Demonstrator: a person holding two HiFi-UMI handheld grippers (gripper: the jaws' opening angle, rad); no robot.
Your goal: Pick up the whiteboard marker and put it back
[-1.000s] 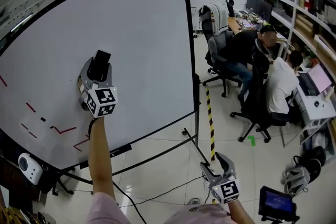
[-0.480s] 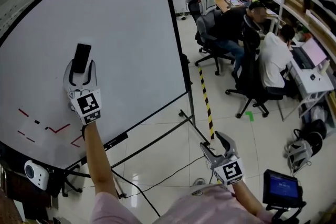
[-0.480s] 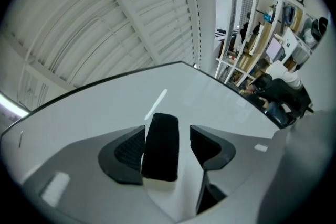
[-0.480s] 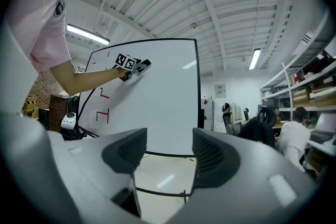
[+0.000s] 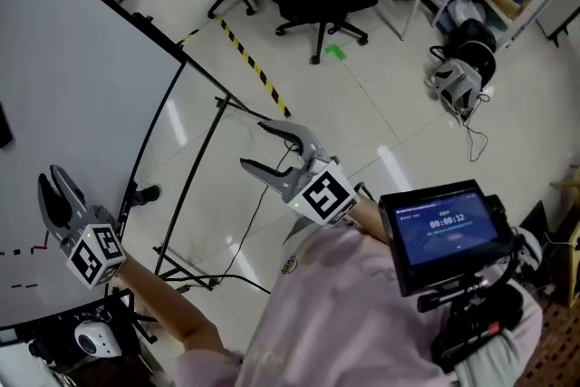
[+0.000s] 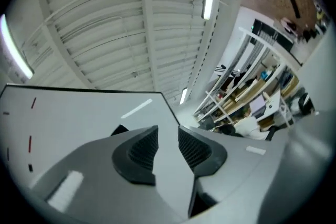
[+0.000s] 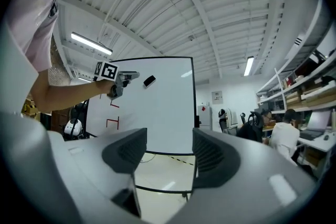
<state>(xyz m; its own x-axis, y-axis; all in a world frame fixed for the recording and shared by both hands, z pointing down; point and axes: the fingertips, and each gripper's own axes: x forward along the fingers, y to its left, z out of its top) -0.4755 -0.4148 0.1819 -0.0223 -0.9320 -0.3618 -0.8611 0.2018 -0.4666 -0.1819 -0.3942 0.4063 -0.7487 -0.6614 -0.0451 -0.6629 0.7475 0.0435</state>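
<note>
The whiteboard marker (image 7: 149,81), a short black oblong, lies tilted against the face of the whiteboard (image 7: 165,107), high on it and left of its middle as the right gripper view looks at it. My left gripper (image 6: 168,138) is raised in front of the whiteboard, its tips just beside the marker and not on it. Its jaws are clenched with nothing held, and only a narrow slit of white board shows between the two pads (image 6: 140,150). Those pads are black, wedge-shaped and finely ribbed, set in smooth grey plastic. My right gripper (image 7: 169,150) is well away from the whiteboard and faces it. Its jaws stand released and empty, with a wide gap between them. The whiteboard is glossy white in a thin black frame on a black tubular stand (image 5: 195,186). Angular red marks (image 7: 113,122) lie low on the whiteboard, below the left gripper. Beneath the whiteboard is a shiny pale tiled floor (image 5: 381,104).
</note>
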